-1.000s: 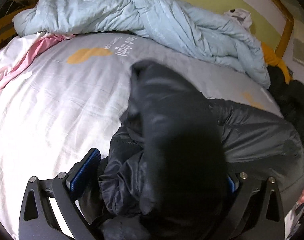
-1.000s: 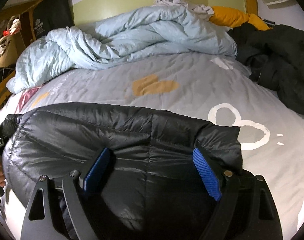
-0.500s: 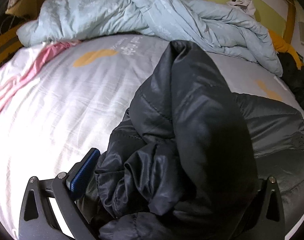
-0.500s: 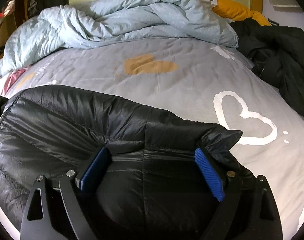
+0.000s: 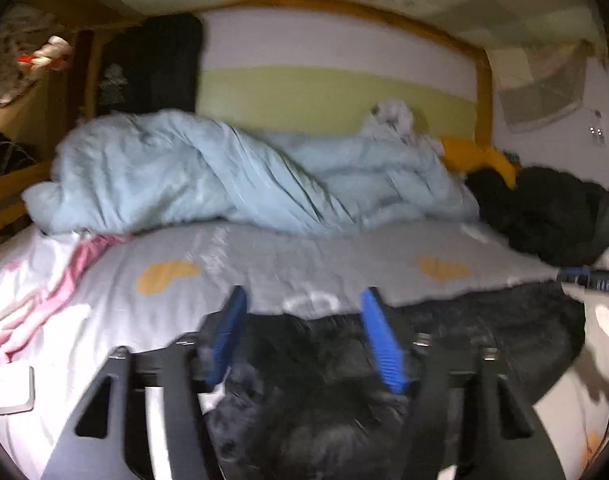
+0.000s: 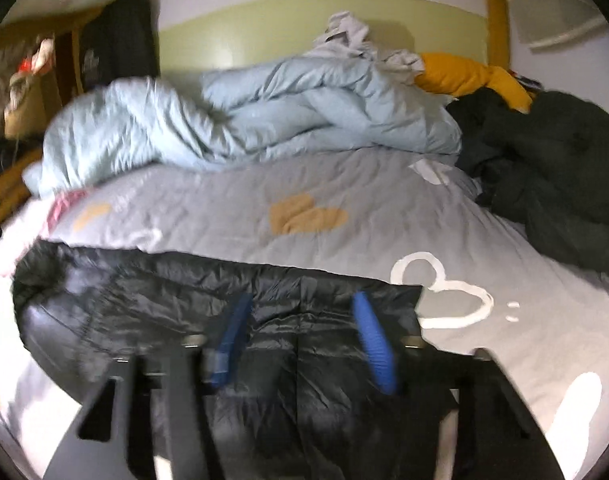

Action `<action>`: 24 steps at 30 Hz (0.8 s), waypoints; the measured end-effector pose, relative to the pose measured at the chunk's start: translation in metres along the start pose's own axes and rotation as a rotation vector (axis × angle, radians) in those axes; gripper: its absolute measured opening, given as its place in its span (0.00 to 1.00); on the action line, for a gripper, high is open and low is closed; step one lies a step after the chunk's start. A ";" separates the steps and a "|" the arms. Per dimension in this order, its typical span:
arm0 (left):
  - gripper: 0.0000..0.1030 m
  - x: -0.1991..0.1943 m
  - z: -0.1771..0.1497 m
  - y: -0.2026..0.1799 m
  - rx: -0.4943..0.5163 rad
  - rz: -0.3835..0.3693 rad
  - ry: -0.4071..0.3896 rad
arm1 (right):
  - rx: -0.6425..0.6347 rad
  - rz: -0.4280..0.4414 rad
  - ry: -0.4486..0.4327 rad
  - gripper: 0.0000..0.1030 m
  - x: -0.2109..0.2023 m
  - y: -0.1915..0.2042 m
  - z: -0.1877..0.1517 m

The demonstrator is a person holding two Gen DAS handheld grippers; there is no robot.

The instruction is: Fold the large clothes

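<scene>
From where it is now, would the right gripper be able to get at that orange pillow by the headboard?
Probably not without moving in. The right gripper hangs over the black jacket at the near edge, jaws closing. The orange pillow lies across the whole bed, beyond the blue duvet.

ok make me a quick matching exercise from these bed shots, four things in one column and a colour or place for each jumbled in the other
Things:
1. crumpled duvet
2. puffer jacket
3. pillow
4. heart outline

Descriptions:
A. mustard yellow, by the headboard, far right
B. white, printed on the grey sheet just right of the jacket
C. pale blue, heaped across the far side of the bed
D. shiny black, spread on the near edge of the bed

Pairs: 1-C, 2-D, 3-A, 4-B
</scene>
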State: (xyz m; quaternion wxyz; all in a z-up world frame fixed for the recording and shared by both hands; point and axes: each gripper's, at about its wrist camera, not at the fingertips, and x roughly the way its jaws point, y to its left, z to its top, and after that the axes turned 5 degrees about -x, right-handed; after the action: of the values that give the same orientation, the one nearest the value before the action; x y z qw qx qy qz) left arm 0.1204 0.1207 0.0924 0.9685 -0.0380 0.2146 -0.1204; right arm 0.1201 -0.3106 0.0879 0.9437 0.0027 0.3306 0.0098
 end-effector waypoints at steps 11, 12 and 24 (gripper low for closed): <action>0.31 0.114 -0.043 0.044 -0.062 0.275 0.221 | 0.025 -0.085 0.161 0.09 0.089 -0.035 -0.026; 0.34 0.119 -0.048 0.052 -0.070 0.284 0.243 | 0.030 -0.079 0.171 0.09 0.096 -0.036 -0.027; 0.42 0.147 -0.065 0.061 -0.098 0.263 0.404 | 0.020 -0.126 0.231 0.04 0.128 -0.033 -0.039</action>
State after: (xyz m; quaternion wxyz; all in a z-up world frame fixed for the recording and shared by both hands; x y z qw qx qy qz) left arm 0.2354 0.1414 -0.0334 0.9103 -0.0319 0.4125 0.0120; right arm 0.1965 -0.3406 -0.0226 0.8980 -0.0096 0.4367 -0.0525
